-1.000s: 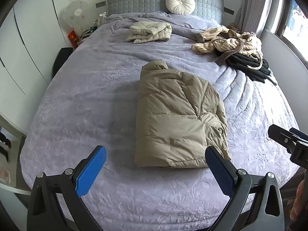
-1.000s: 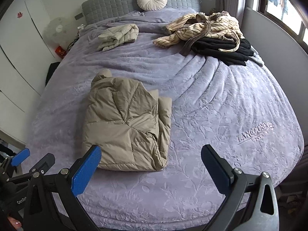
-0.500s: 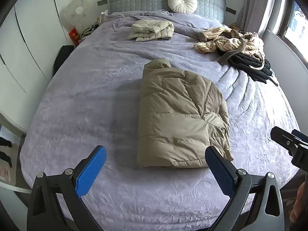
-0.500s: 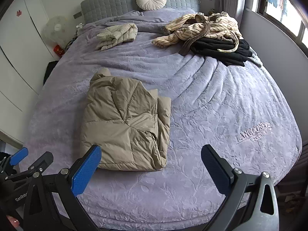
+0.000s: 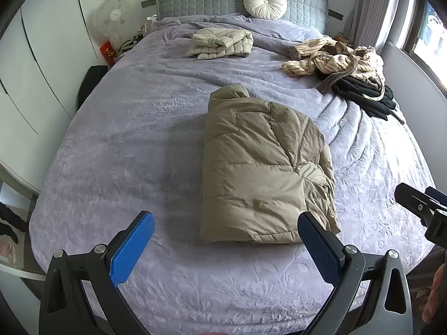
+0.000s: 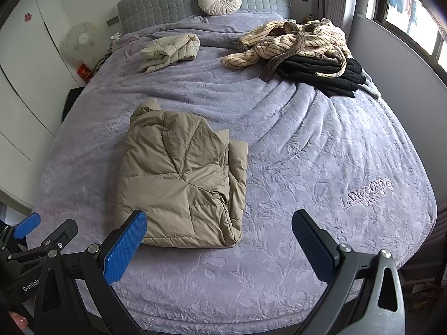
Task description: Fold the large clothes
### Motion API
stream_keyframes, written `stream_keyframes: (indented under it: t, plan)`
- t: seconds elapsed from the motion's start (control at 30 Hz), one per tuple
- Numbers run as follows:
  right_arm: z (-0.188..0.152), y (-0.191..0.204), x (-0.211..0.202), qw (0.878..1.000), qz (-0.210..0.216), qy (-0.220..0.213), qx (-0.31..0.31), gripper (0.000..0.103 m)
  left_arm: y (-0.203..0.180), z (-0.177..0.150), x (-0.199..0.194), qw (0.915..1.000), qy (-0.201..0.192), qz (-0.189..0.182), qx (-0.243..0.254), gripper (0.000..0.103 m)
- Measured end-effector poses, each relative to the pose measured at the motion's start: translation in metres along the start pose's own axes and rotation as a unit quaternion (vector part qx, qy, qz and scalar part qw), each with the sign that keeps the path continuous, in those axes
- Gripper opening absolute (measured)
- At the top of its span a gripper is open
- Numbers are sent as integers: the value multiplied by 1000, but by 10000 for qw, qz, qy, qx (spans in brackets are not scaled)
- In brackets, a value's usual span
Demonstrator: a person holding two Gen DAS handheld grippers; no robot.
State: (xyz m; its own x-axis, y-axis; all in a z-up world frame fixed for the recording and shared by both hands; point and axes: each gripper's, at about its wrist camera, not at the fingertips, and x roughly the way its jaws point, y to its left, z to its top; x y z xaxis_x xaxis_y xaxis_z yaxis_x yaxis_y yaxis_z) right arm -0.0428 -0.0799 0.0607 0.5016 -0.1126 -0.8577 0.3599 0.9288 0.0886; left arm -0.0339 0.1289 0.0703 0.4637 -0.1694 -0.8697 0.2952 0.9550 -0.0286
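Observation:
A tan puffer jacket [image 5: 265, 167] lies folded into a rectangle in the middle of the purple bed [image 5: 134, 145]; it also shows in the right wrist view [image 6: 181, 184]. My left gripper [image 5: 225, 234] is open and empty, held above the bed's near edge, just short of the jacket's near hem. My right gripper [image 6: 219, 236] is open and empty, held over the near edge to the right of the jacket. Each gripper shows at the edge of the other's view, the right [image 5: 421, 209] and the left [image 6: 33, 240].
A folded cream puffer jacket [image 5: 220, 43] lies near the headboard. A heap of striped and black clothes [image 5: 346, 69] lies at the far right of the bed. A round pillow [image 5: 264, 2] leans on the headboard. White cupboards [image 5: 36, 64] stand on the left, a wall and window on the right.
Both cameras have shifted slightly closer to the bed and a little downward. The tan jacket has not moved. Both grippers stay open.

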Motion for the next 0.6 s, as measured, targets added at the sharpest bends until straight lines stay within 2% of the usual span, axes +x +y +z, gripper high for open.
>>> stream_keyframes:
  t: [0.6]
  plan:
    - [1,1,0,10000,-14,6,-13,103,1,2,2,10000,9,0,14,103]
